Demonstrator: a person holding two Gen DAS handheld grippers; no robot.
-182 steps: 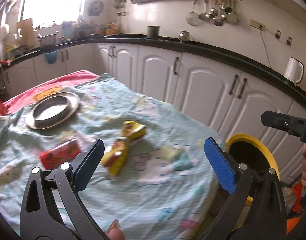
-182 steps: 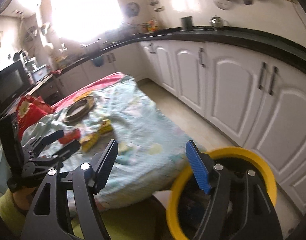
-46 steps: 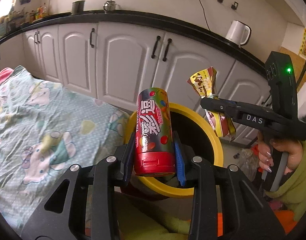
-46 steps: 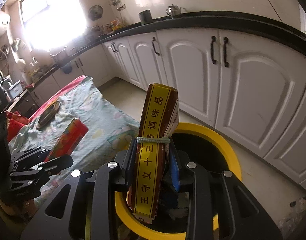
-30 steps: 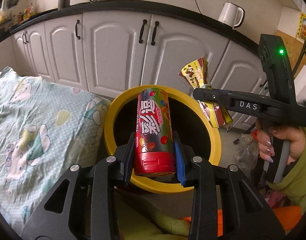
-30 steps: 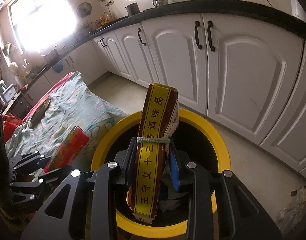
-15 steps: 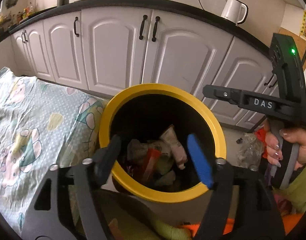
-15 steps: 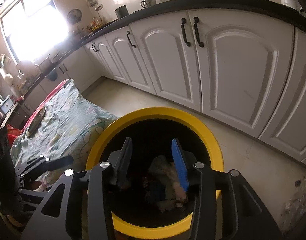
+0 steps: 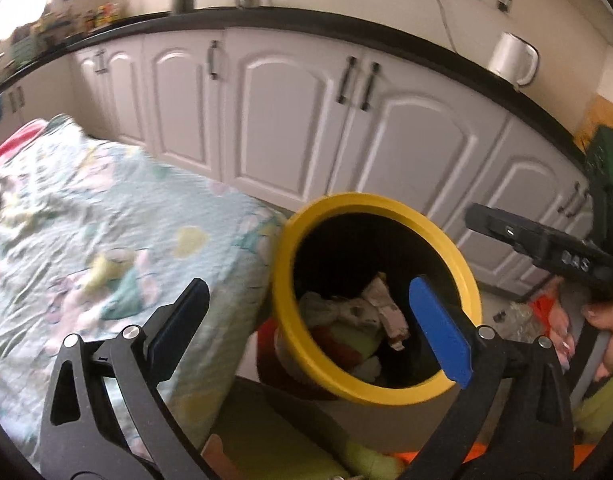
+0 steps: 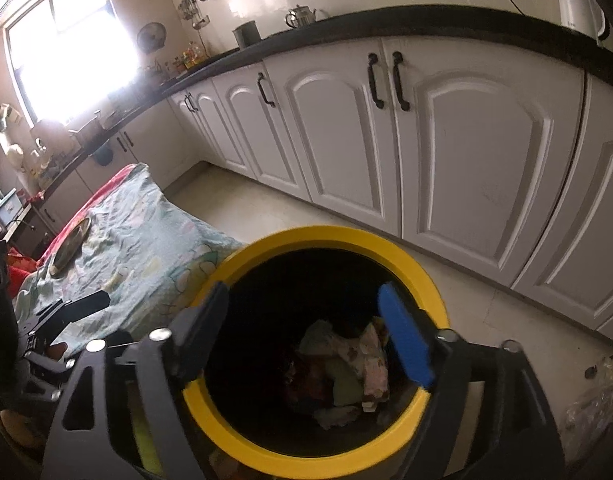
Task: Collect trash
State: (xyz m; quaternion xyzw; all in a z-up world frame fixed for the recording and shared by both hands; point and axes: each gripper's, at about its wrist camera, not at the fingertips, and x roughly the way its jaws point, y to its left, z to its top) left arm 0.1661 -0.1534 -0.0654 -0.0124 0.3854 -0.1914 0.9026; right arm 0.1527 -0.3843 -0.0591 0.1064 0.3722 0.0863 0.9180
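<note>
Both my grippers, jaws just spread and empty, above the bin [image 10: 242,264].
Left gripper [image 9: 306,320], right gripper [image 10: 310,332]: I'd lift clear of the rim before turning away.

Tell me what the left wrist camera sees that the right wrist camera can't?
Only the left wrist view shows the white electric kettle on the black counter and the person's hand gripping the other tool's handle. Only the right wrist view shows the bright window and the round metal plate on the cloth. Both show the yellow-rimmed black bin with crumpled trash inside, the pastel patterned tablecloth, and white cupboard doors.
</note>
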